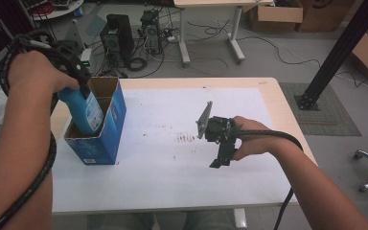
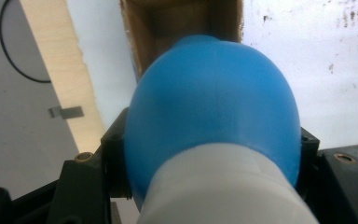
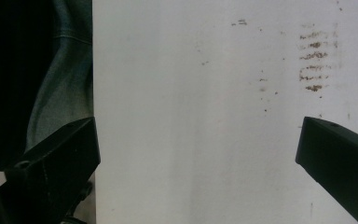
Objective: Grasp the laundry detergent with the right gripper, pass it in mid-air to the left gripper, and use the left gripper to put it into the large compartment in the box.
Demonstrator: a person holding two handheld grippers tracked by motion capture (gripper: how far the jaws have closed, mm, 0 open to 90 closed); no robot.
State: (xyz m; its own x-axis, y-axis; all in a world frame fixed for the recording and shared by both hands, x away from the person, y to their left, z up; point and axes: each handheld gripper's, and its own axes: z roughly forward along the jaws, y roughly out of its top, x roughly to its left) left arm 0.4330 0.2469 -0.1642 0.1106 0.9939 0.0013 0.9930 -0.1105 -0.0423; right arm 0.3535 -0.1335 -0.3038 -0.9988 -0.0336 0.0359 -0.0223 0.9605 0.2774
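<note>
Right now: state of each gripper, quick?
Left gripper: shut on the blue bottle, its lower end inside the blue box.
Right gripper: open, nothing between the fingers, above the white table sheet.

- The left gripper (image 1: 84, 91) points downward, its jaws clamped on something.
- The right gripper (image 1: 220, 158) hovers with its jaws spread wide, nothing between them.
</note>
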